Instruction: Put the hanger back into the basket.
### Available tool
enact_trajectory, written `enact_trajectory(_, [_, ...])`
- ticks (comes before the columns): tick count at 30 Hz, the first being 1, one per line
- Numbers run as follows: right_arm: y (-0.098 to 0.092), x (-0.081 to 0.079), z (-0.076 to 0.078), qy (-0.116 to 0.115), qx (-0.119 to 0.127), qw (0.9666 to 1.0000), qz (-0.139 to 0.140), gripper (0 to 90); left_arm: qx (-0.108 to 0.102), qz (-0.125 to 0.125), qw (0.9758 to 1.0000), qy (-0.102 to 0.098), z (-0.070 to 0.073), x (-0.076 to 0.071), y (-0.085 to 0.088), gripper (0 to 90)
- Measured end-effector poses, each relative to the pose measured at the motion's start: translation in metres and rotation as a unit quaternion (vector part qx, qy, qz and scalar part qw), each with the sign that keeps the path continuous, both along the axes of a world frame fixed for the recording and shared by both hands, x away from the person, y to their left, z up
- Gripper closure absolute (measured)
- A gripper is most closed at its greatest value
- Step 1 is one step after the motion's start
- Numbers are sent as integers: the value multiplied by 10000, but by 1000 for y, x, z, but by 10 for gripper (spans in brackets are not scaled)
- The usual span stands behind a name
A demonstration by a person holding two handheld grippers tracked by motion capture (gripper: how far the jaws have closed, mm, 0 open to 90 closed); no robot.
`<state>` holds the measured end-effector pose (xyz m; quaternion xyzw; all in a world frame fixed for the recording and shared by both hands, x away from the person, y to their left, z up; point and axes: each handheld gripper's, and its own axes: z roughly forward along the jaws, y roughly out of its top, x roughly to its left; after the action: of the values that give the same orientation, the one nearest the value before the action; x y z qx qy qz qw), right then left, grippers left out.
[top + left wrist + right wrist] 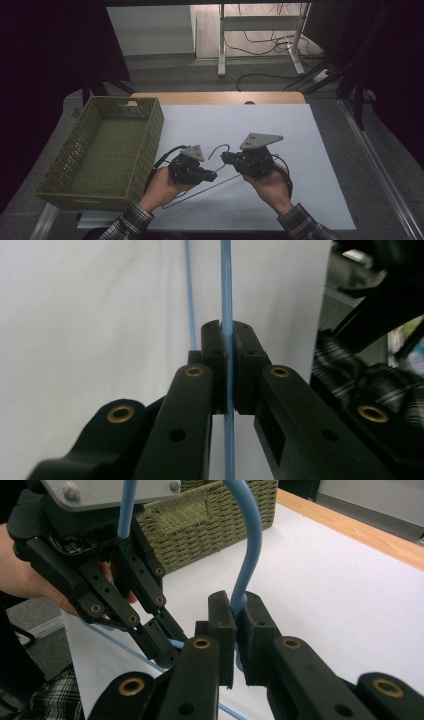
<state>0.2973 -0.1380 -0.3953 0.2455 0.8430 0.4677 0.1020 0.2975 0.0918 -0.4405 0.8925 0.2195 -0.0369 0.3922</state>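
Thin light-blue wire coat hanger (200,192) is held up just over the white sheet (310,150) on the wooden bench (280,97), between both claws, near the person's edge. Left claw (213,176) is clamped tight on a straight run of the wire; in the left gripper view the blue rod passes right btwn its closed jaws (227,365). Right claw (235,612) is closed on the neck, just below where the hook curves over; same claw seen from above (223,157).

Handling, as a guess: v. light, thin, smooth coating, so prob. slippery and apt to swivel in a grip. Wire looks springy rather than rigid; the long straight side will flex if pulled from one end. Best holds are the neck under the hook and a straight bar close to a corner, i.e. roughly where they are now. Two holds stop it spinning.

Olive-green woven basket (150,135) sits at left on the bench, nothing visible inside.
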Motion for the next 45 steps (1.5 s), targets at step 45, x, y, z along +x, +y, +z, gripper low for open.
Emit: enact_trajectory(45, [-30, -8, 13, -94, 480, 9984, -278, 633, -952, 631, 9934, -91, 26, 7, 40, 870])
